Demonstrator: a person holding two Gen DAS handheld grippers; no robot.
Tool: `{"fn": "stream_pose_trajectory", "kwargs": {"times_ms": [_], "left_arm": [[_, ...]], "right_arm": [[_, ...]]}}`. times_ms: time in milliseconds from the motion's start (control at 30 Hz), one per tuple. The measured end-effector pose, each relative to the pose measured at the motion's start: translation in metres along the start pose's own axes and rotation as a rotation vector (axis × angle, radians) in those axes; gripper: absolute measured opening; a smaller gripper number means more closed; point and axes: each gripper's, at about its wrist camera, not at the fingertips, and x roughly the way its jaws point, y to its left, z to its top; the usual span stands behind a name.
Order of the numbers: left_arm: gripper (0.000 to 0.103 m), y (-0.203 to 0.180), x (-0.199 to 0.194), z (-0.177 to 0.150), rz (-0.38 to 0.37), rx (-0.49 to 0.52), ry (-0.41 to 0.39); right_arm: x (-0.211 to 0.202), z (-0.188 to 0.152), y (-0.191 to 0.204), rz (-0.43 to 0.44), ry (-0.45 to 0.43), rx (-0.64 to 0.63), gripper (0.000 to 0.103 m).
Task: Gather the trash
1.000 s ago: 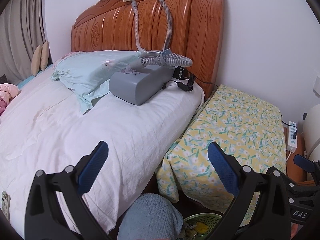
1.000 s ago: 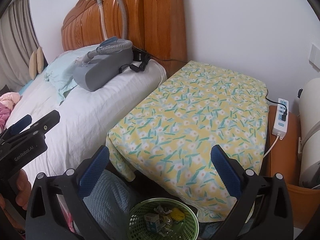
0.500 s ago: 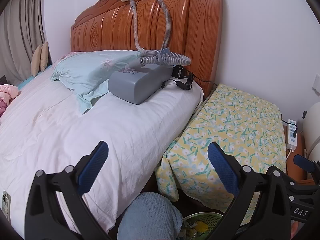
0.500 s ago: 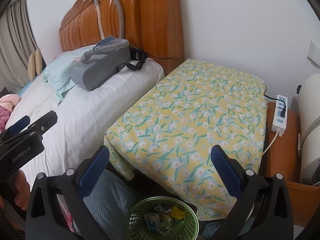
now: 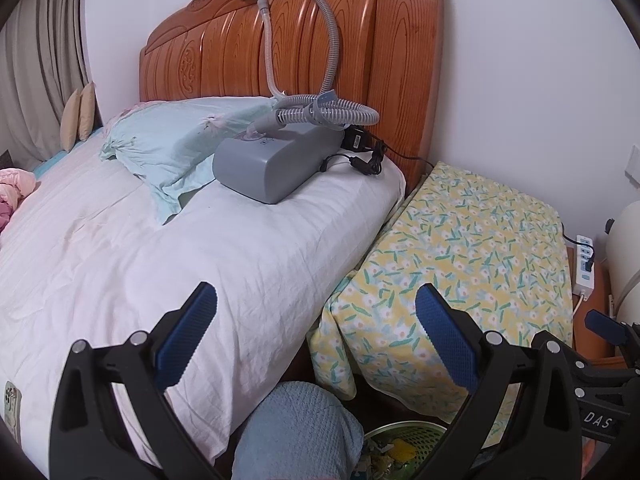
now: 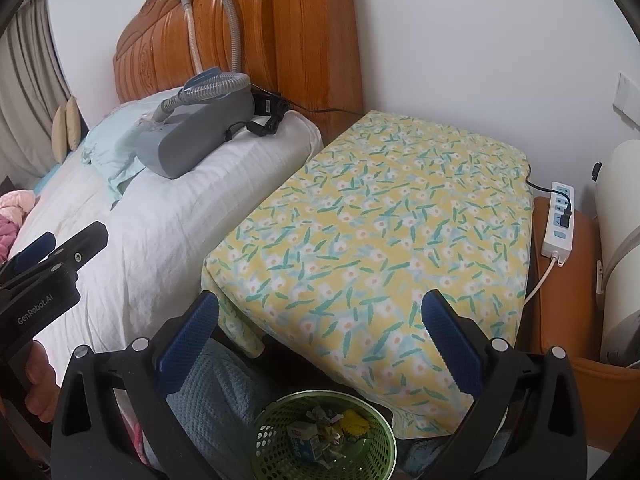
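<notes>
A green mesh waste basket stands on the floor below the bedside table, holding several scraps of trash, among them a small carton and a yellow wrapper. Its rim shows at the bottom of the left wrist view. My right gripper hangs open above the basket with nothing between its blue pads. My left gripper is open too, over the bed's edge, and appears at the left edge of the right wrist view, held by a hand. No loose trash shows on the bed or the table.
A bedside table under a yellow flowered cloth sits beside the white bed. A grey machine with a ribbed hose lies by the wooden headboard. A power strip rests on an orange stool. A knee in blue fabric is beside the basket.
Both views have drifted slightly, the bed and table sitting a little lower and closer to centre. Both grippers stay open and hold nothing.
</notes>
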Motion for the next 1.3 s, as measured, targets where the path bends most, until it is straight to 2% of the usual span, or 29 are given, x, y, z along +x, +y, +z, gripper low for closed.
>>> {"fn": "stream_pose_trajectory", "kwargs": {"times_ms": [1300], "left_arm": [[0.095, -0.0053, 0.0045, -0.0029, -0.002, 0.011, 0.007]], "right_arm": [[0.0045, -0.0011, -0.0017, -0.002, 0.009, -0.004, 0.101]]}}
